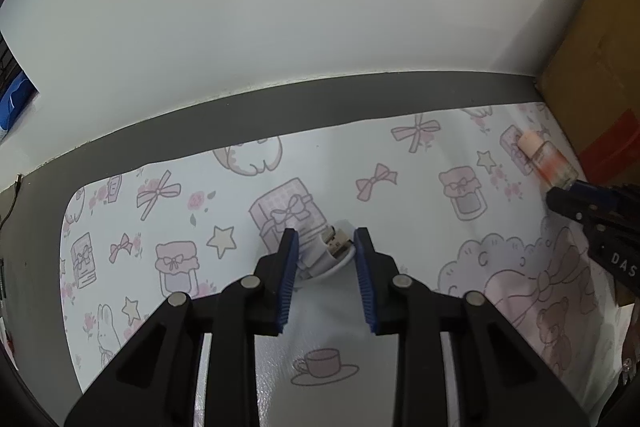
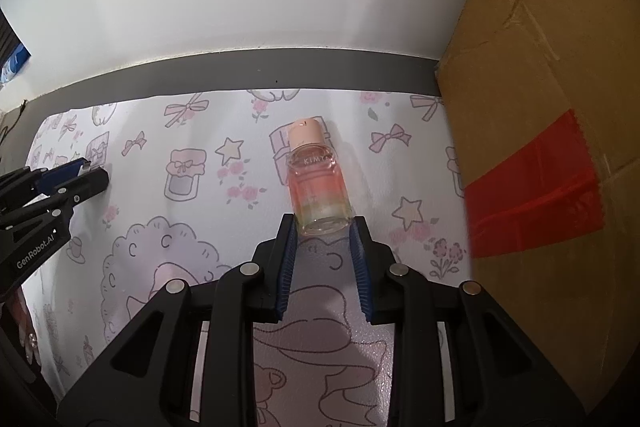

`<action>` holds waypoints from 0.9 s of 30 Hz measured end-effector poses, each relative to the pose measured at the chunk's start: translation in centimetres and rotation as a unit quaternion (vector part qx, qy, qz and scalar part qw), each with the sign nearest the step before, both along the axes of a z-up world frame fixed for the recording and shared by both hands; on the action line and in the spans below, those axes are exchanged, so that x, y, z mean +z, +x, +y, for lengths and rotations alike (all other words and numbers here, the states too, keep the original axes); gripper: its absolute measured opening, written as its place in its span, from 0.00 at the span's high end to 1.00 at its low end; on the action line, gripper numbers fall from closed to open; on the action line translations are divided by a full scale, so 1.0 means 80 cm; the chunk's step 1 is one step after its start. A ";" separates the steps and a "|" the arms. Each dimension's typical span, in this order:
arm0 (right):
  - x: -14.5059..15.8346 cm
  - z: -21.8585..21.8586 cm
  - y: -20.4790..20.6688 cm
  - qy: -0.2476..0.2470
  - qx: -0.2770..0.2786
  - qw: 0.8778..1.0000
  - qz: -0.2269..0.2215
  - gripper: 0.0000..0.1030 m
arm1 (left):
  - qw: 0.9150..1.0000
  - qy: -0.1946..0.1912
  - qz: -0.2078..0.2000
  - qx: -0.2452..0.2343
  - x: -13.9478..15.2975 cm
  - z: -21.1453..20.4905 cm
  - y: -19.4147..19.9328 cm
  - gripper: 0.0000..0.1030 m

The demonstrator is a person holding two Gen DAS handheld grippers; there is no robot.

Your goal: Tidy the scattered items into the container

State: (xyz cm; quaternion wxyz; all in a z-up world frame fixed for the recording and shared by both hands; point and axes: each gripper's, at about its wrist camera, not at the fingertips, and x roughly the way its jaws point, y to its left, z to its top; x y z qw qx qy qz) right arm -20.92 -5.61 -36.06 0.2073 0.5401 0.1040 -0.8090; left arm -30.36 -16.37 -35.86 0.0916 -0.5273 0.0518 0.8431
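A coiled white USB cable point(image 1: 326, 253) lies on the patterned mat point(image 1: 200, 211), and my left gripper point(image 1: 326, 241) is shut on it, blue pads pressing both sides of the coil. A clear bottle point(image 2: 316, 179) of pink liquid with a peach cap lies on its side, cap pointing away. My right gripper point(image 2: 323, 225) is shut on the bottle's base. In the left wrist view the bottle point(image 1: 548, 159) and the right gripper point(image 1: 560, 201) appear at the far right. The right wrist view shows the left gripper point(image 2: 94, 175) at the far left.
A large cardboard box point(image 2: 540, 87) with red tape stands along the mat's right side, close to the bottle; the left wrist view also shows this box point(image 1: 588, 67). A grey strip of table point(image 1: 320, 107) and a white wall run behind the mat.
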 end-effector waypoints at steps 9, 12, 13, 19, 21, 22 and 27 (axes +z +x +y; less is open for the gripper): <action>0.015 0.003 0.007 -0.011 0.002 1.000 0.011 0.75 | 1.000 -0.001 0.005 0.000 -0.002 -0.001 -0.006 0.73; 0.019 0.004 0.009 -0.015 0.003 1.000 0.013 0.89 | 1.000 -0.001 0.005 0.000 -0.004 -0.001 -0.004 0.73; 0.020 0.005 0.009 -0.016 0.002 1.000 0.011 1.00 | 1.000 -0.001 0.004 0.000 -0.005 -0.002 -0.003 0.73; 0.015 0.001 0.019 -0.012 0.004 1.000 -0.006 1.00 | 1.000 -0.003 0.002 -0.001 -0.003 0.003 0.002 0.73; 0.015 -0.002 0.022 -0.010 0.005 1.000 -0.008 0.98 | 1.000 -0.003 0.002 0.000 -0.003 0.005 0.004 0.73; 0.014 -0.002 0.023 -0.011 0.006 1.000 -0.008 0.98 | 1.000 -0.003 0.001 0.001 0.000 0.008 0.005 0.73; 0.025 0.005 0.020 -0.004 -0.004 0.999 0.032 0.22 | 1.000 -0.003 -0.005 0.004 0.014 -0.001 0.009 0.73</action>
